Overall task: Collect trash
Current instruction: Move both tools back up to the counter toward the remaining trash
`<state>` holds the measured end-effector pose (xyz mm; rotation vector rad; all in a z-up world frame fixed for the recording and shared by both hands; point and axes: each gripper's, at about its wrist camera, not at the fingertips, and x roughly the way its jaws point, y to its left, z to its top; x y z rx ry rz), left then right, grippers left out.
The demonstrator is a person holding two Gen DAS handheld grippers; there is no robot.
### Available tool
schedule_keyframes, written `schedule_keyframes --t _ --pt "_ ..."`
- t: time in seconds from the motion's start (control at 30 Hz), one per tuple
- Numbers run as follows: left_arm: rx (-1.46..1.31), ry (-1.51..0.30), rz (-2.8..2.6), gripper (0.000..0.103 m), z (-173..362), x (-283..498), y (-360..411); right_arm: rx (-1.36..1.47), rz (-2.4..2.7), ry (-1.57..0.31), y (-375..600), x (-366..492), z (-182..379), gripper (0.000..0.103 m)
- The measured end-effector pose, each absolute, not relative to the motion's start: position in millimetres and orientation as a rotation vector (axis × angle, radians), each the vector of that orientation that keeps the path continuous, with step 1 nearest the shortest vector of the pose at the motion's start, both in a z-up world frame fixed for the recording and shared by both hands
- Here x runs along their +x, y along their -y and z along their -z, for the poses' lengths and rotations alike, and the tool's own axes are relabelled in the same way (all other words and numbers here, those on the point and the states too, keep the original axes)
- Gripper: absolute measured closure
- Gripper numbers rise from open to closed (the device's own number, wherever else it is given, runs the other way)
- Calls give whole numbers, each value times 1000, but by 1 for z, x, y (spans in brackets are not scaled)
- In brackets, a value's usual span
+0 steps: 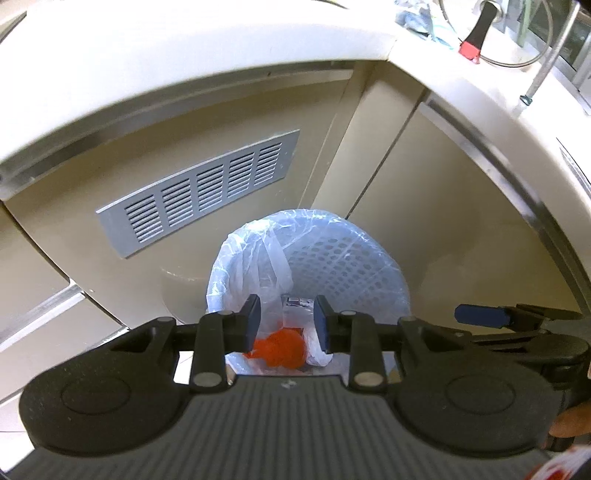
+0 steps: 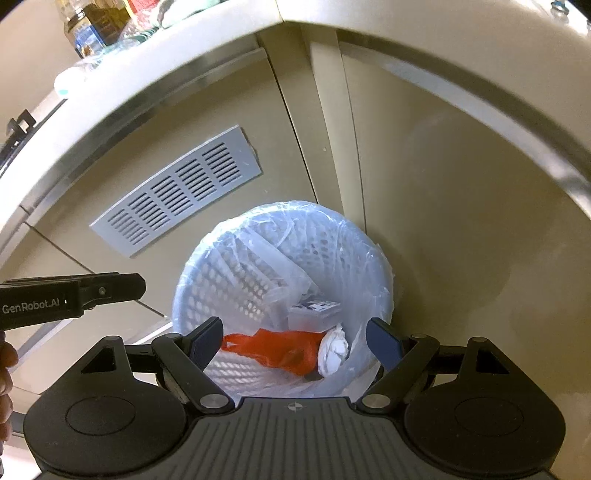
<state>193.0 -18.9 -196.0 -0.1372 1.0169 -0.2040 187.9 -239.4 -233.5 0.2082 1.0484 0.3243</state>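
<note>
A white perforated trash basket [image 2: 229, 280] lined with a clear plastic bag stands on the floor in the corner of beige cabinets; it also shows in the left wrist view [image 1: 354, 266]. Inside lie an orange plastic bag [image 2: 284, 350], a crumpled white paper [image 2: 334, 354] and a small printed box [image 2: 314, 308]. The orange bag also shows in the left wrist view [image 1: 282, 347]. My left gripper [image 1: 286, 325] is open and empty above the basket. My right gripper [image 2: 295, 339] is open wide and empty above the basket. Each gripper shows in the other's view at the edge.
A grey vent grille [image 1: 199, 192] is set in the cabinet front left of the basket. Beige countertop [image 1: 184, 48] overhangs above, with a pan lid with a red-tipped black handle [image 1: 476, 33] and bottles [image 2: 92, 26] on it. Cabinet doors close in both sides.
</note>
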Motion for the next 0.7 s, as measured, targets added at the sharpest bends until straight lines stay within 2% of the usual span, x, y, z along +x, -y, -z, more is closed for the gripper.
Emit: schedule_keyframes --t 0.7 --pt "-116 -892 256 74 108 162 -7 269 -278 -903 240 145 133 19"
